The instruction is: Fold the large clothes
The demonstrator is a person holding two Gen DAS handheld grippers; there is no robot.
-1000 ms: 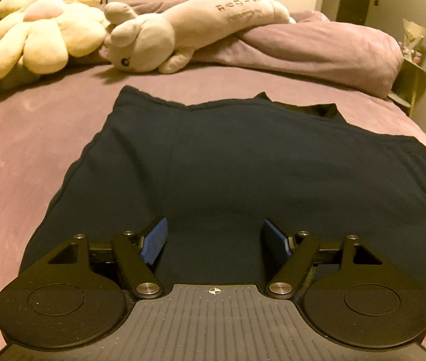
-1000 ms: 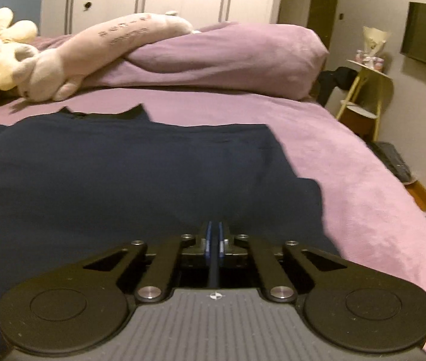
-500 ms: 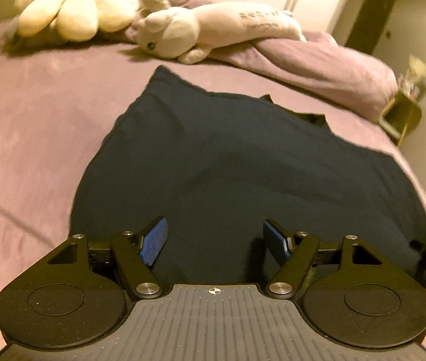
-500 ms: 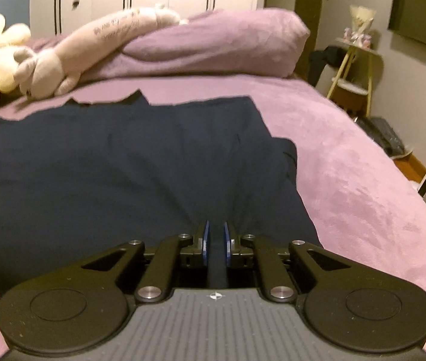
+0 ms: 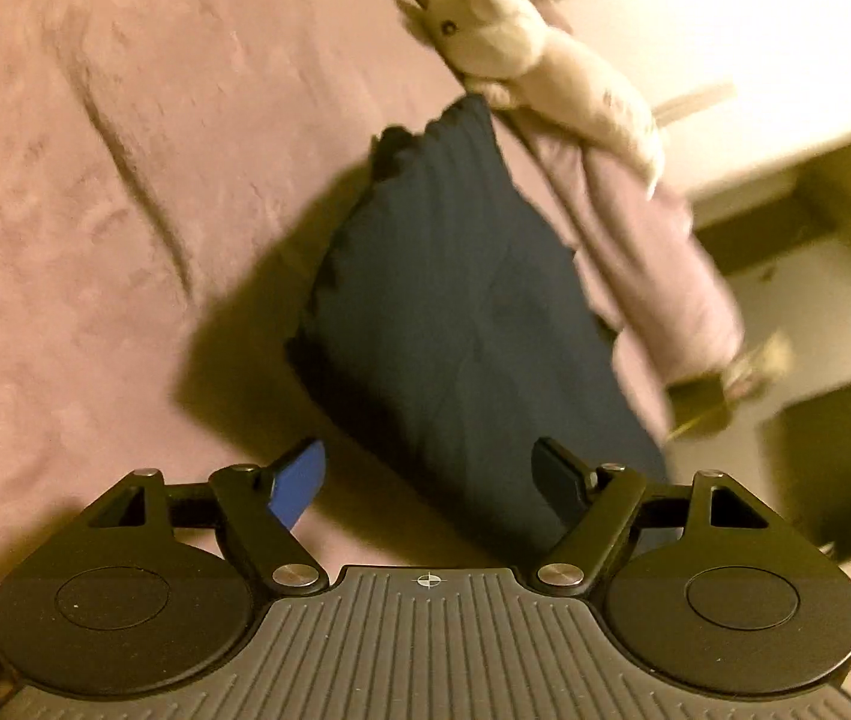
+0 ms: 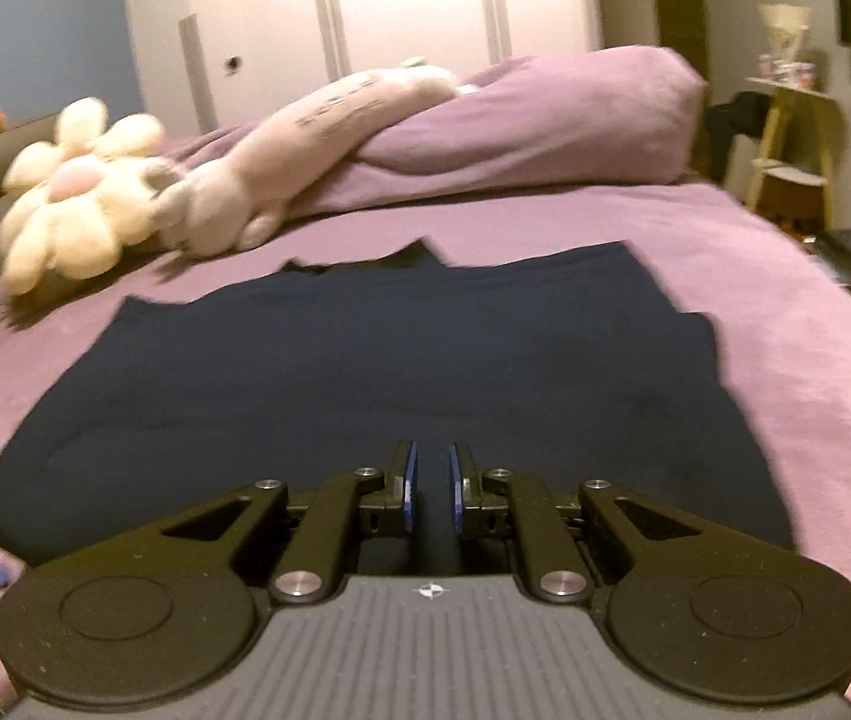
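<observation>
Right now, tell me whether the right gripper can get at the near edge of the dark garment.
Probably yes. The right gripper hangs over the dark garment, jaws a little apart and empty, and nothing lies between its fingertips and the cloth on the purple bedspread.

Dark navy garment (image 6: 377,372) — spread flat, partly folded — on bed.

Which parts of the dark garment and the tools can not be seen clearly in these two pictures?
- Dark garment: near hem hidden behind the right tool, right wrist view.
- Garment's right side: cut off behind the left tool, left wrist view, which is blurred.
- Writing on the long plush: too blurred to read.
</observation>
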